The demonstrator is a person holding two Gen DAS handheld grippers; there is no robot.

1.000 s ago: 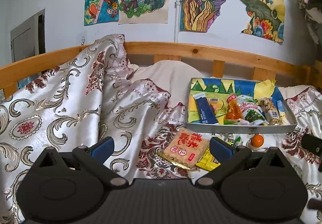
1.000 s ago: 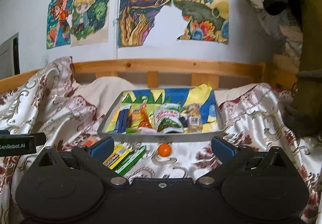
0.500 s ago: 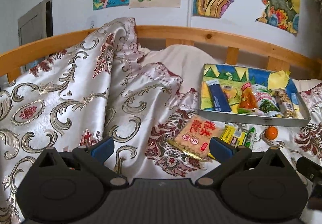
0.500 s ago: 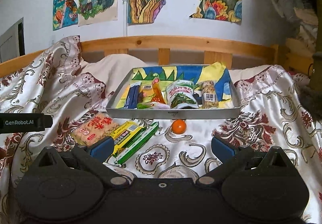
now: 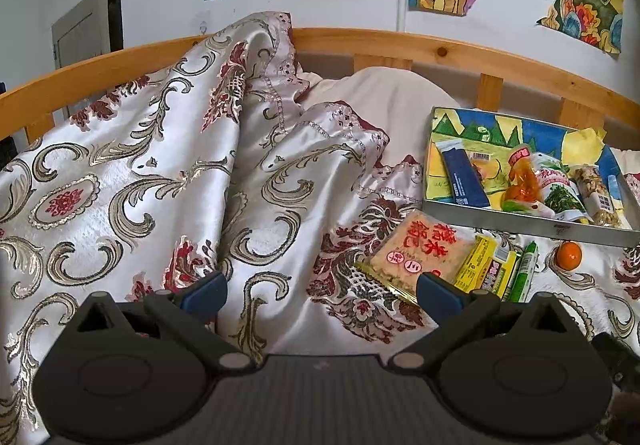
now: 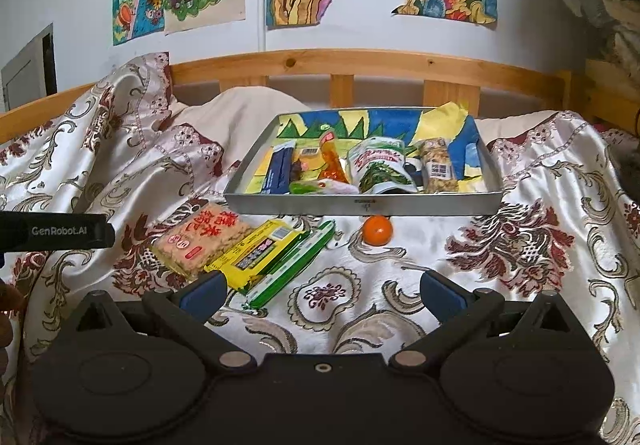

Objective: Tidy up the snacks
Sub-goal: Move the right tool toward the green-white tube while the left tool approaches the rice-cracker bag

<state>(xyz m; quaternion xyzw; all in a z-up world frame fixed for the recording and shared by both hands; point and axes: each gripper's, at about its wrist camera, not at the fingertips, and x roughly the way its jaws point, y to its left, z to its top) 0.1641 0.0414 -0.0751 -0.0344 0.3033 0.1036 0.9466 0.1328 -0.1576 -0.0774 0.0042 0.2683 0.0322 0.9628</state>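
Note:
A metal tray (image 6: 362, 203) (image 5: 520, 220) rests on the bedspread and holds several snack packets, among them a dark blue bar (image 6: 280, 173) and a green pouch (image 6: 380, 169). In front of it lie a rice-cracker pack (image 6: 204, 239) (image 5: 420, 251), a yellow packet (image 6: 260, 251) (image 5: 486, 265), a green stick pack (image 6: 296, 269) (image 5: 525, 271) and a small orange (image 6: 377, 229) (image 5: 569, 255). My right gripper (image 6: 320, 291) is open just short of the yellow and green packs. My left gripper (image 5: 320, 291) is open over bare cloth, with the cracker pack by its right finger.
A wooden bed rail (image 6: 360, 63) runs behind the tray, with drawings on the wall above. The patterned bedspread (image 5: 140, 173) bunches up high on the left. The left gripper's body (image 6: 56, 231) juts in at the right wrist view's left edge.
Both grippers have moved closer and tilted down toward the bed, so the snacks in front of the tray look larger and sit higher in view. Both stay open.

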